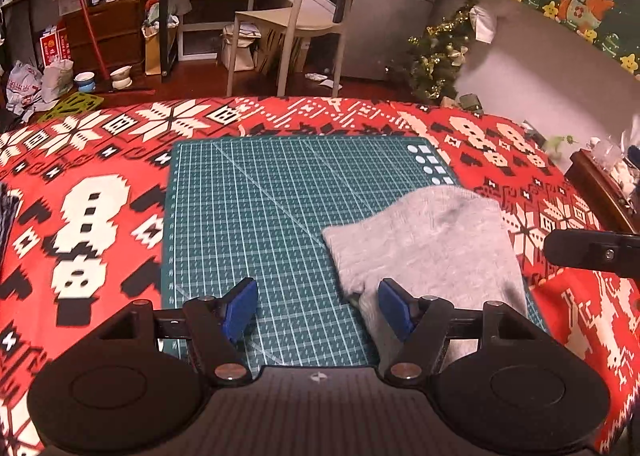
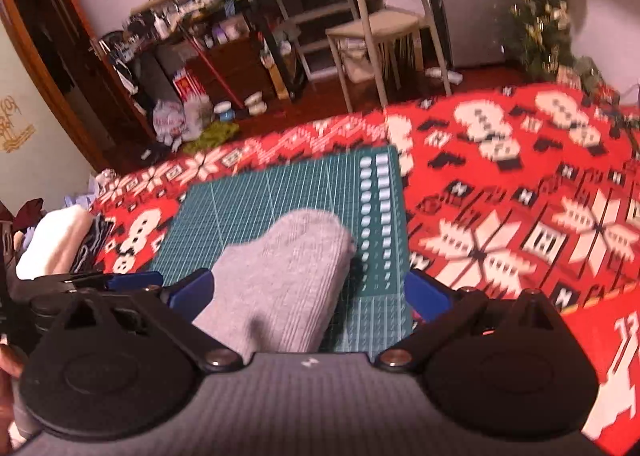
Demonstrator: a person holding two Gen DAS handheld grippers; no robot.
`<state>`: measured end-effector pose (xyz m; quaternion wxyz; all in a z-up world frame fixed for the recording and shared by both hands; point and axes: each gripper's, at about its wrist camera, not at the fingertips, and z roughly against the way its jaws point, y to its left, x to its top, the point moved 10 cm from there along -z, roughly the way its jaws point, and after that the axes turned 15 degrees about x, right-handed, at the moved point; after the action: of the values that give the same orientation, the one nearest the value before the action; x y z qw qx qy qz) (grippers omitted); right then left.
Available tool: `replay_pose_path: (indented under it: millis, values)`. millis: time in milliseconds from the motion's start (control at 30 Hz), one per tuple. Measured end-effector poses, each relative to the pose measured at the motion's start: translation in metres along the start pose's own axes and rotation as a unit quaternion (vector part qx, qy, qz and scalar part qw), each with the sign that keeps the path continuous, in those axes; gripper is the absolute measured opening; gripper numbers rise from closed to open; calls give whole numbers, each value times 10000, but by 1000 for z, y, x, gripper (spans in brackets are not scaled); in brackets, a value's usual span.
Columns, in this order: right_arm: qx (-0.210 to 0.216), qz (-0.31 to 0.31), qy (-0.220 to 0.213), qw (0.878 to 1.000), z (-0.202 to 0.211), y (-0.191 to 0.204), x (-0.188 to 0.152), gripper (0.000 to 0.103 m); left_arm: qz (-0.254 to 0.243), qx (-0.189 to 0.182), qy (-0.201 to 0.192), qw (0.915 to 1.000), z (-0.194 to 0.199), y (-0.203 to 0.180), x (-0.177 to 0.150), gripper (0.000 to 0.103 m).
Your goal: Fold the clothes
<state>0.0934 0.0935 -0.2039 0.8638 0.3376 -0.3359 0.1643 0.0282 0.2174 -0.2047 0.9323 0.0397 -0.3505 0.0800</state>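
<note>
Sock (image 1: 430, 244), grey and ribbed, lies on the right part of the green cutting mat (image 1: 256, 215), which sits on the table under a red, white and black patterned cloth (image 1: 84, 223).

From the left wrist view, the left gripper (image 1: 318, 306) is spread wide, holding nothing; its right blue pad (image 1: 394, 308) sits at the sock's near left edge, though contact cannot be told, while the left pad hangs over bare mat. At this view's right edge a black part of the right gripper (image 1: 592, 252) pokes in, over the cloth.

The right wrist view is blurred. The right gripper (image 2: 308, 294) is also spread, and the sock (image 2: 280, 276) runs up between its blue fingers (image 2: 192, 292) toward the mat's column of white shapes. Only this view shows the folded white and dark clothes (image 2: 56, 244) piled at the left, beside the mat (image 2: 248, 199). Both views show a pale chair (image 1: 304, 11) beyond the table.
</note>
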Motion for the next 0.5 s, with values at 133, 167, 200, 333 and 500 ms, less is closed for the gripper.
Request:
replay_pose_path:
  millis: [133,167,200,333,500]
  values:
    - [-231,237,-57,9994,3,-3,3,102,-144,-211,-201,9995,-2,-5,9,66]
    - [-219,227,-22,9995,2,-4,2,102,-166,-295,-225,9992,-3,-6,10,66]
    - [-206,218,13,9996,1,-4,1,102,-151,-356,-199,9991,-4,-7,11,66]
    - [-28,-139,-8,9999,1,-9,-1,102,275,-758,-106,9967,-8,-5,19,66]
    - [198,-634,-117,9977,0,-18,-2,102,1722,-2191,-78,9603,-10,6,39,66]
